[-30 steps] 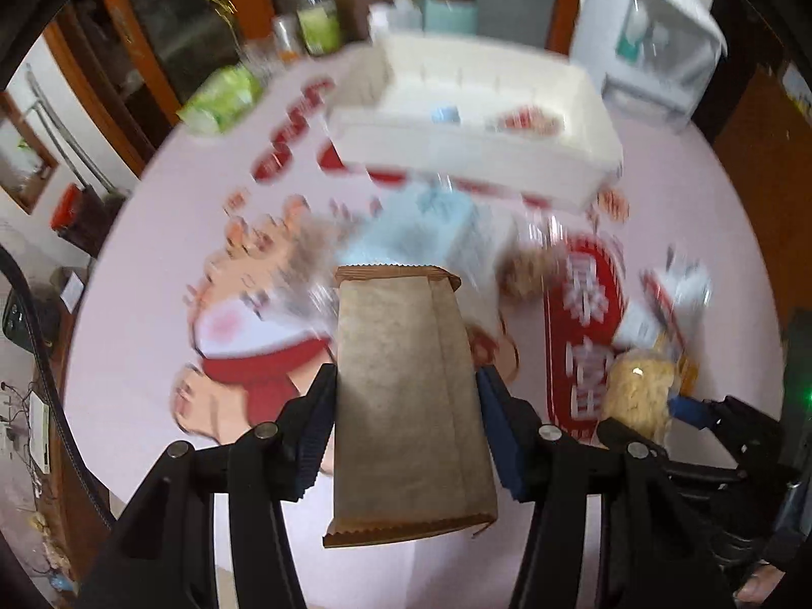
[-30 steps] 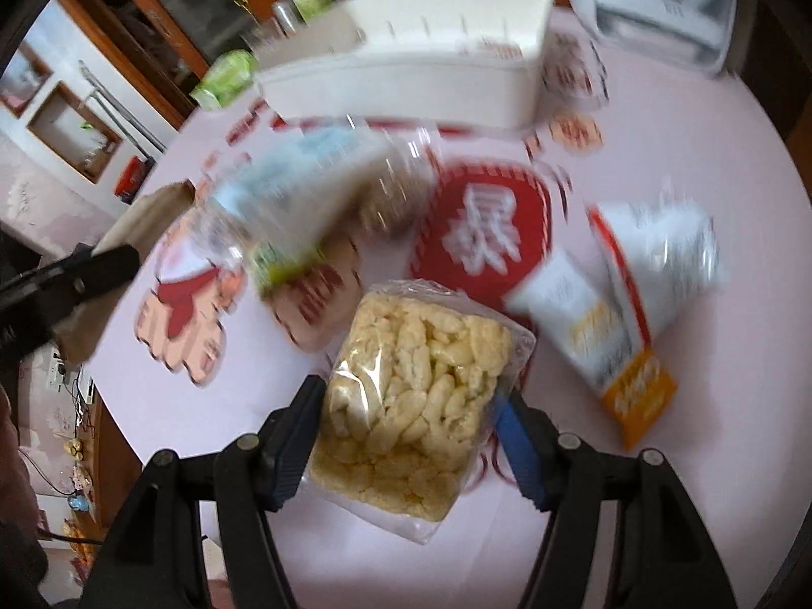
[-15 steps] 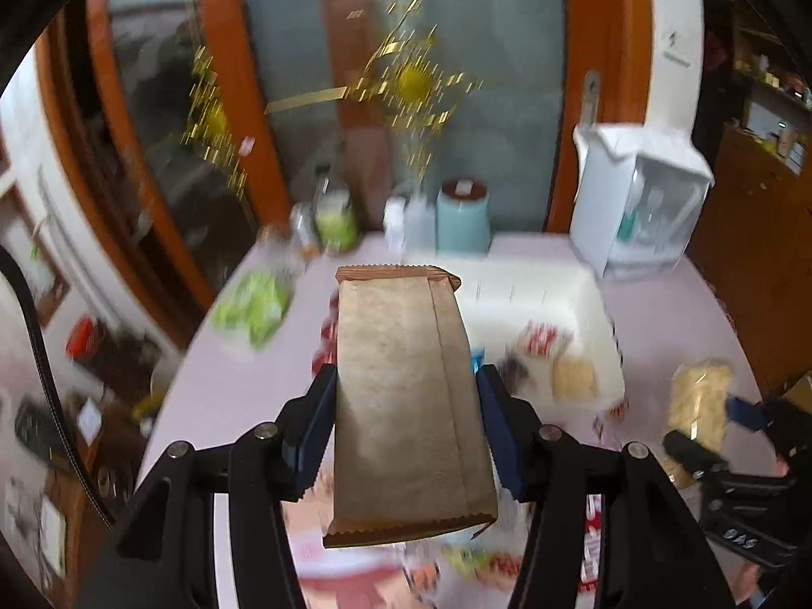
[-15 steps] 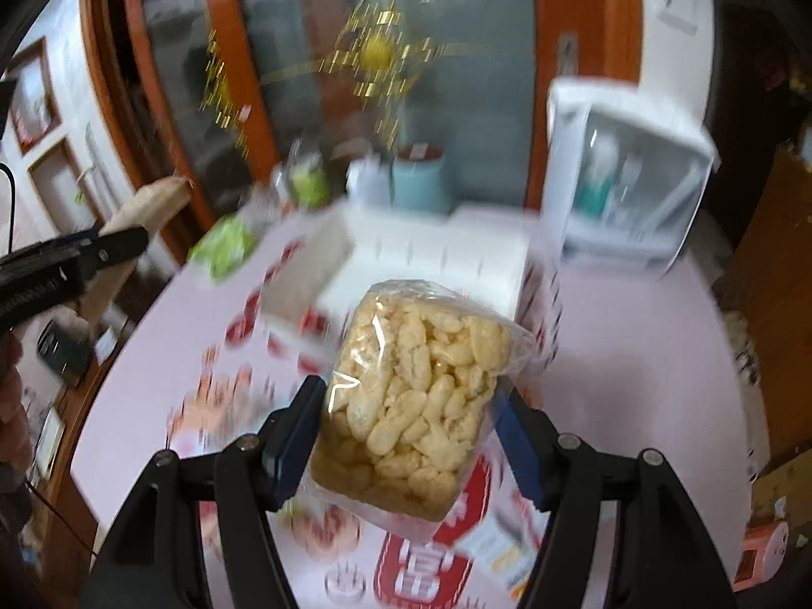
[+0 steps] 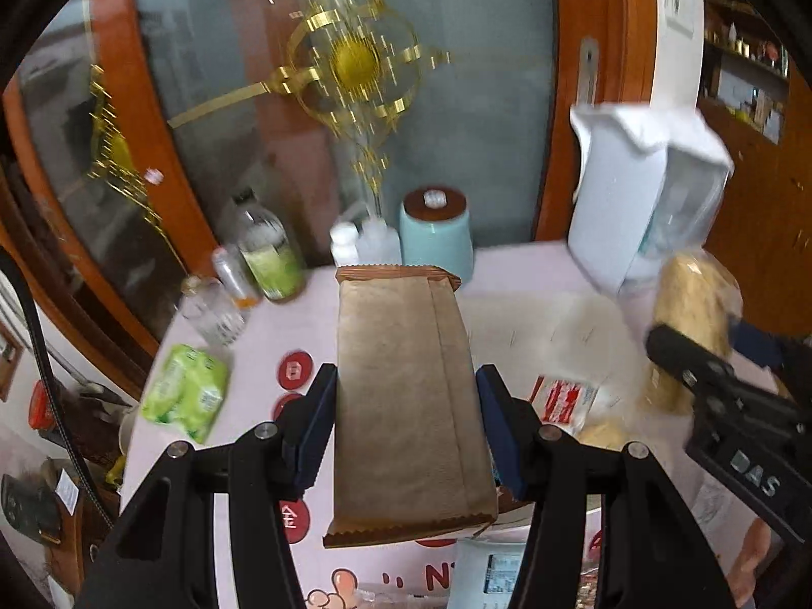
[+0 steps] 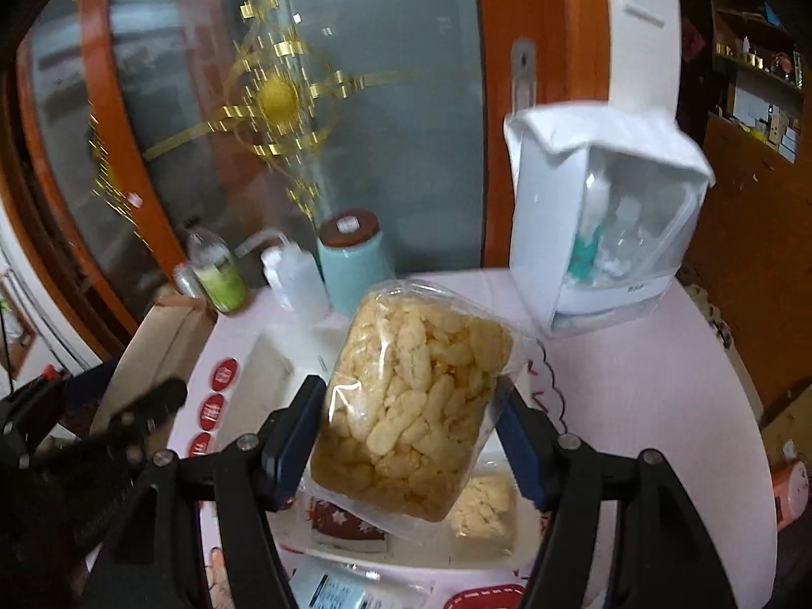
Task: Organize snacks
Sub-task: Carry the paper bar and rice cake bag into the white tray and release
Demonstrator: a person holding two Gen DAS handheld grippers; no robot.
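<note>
Claws are both loaded: my left gripper [image 5: 406,426] pinches a brown packet [image 5: 406,406] and my right gripper [image 6: 406,436] pinches a puff bag [image 6: 411,401], each held in the air over the white tray [image 6: 264,375] on the table's [image 6: 634,406] middle.
</note>
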